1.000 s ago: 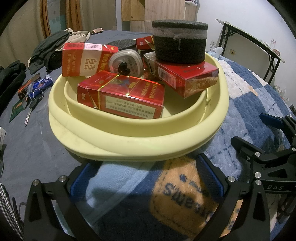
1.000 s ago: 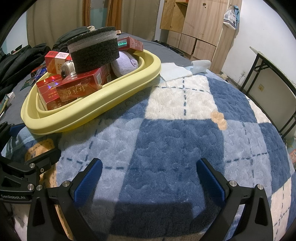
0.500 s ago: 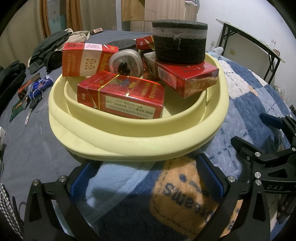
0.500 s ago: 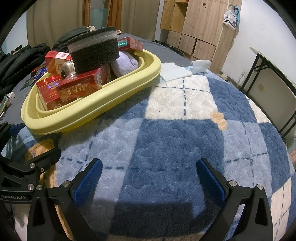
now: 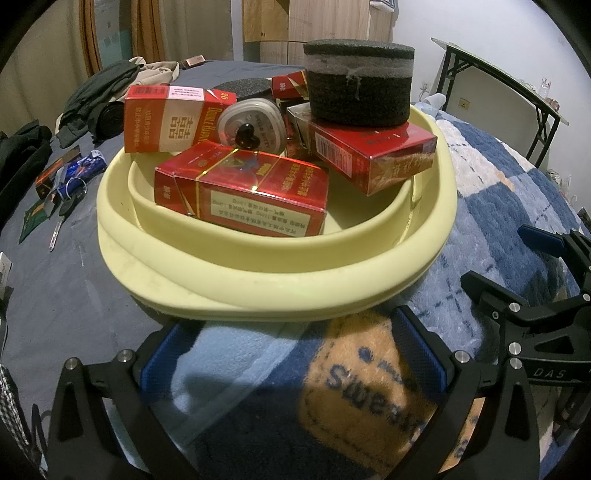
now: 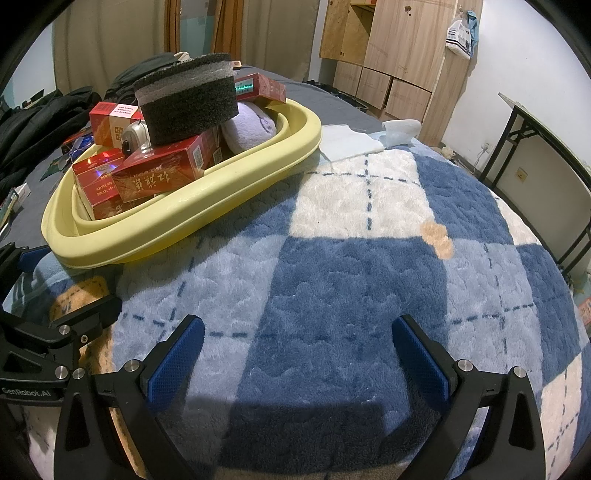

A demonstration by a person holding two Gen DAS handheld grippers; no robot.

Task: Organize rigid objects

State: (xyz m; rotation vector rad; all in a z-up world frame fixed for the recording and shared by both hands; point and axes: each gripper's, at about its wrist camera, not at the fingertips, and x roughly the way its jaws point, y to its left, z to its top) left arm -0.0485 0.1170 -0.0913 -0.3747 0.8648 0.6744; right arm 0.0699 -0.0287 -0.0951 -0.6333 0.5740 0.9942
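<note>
A full yellow tub on a fuzzy blanket, both claws spread wide and holding nothing.

On the left, keys (image 5: 61,218) lie on the flat gray sheet (image 5: 55,295). The left gripper (image 5: 291,354) sits just before the smooth round yellow tub (image 5: 280,291). Inside are shiny red boxes (image 5: 243,195), and a rough dark foam round (image 5: 360,85) rests on one. The right gripper (image 6: 297,354) hangs over the soft blue checked blanket (image 6: 351,277), right of the tub.

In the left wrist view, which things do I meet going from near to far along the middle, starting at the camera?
left hand-held gripper → blanket → yellow basin rim → nearest red box → heart-knob case → wooden cabinet
</note>
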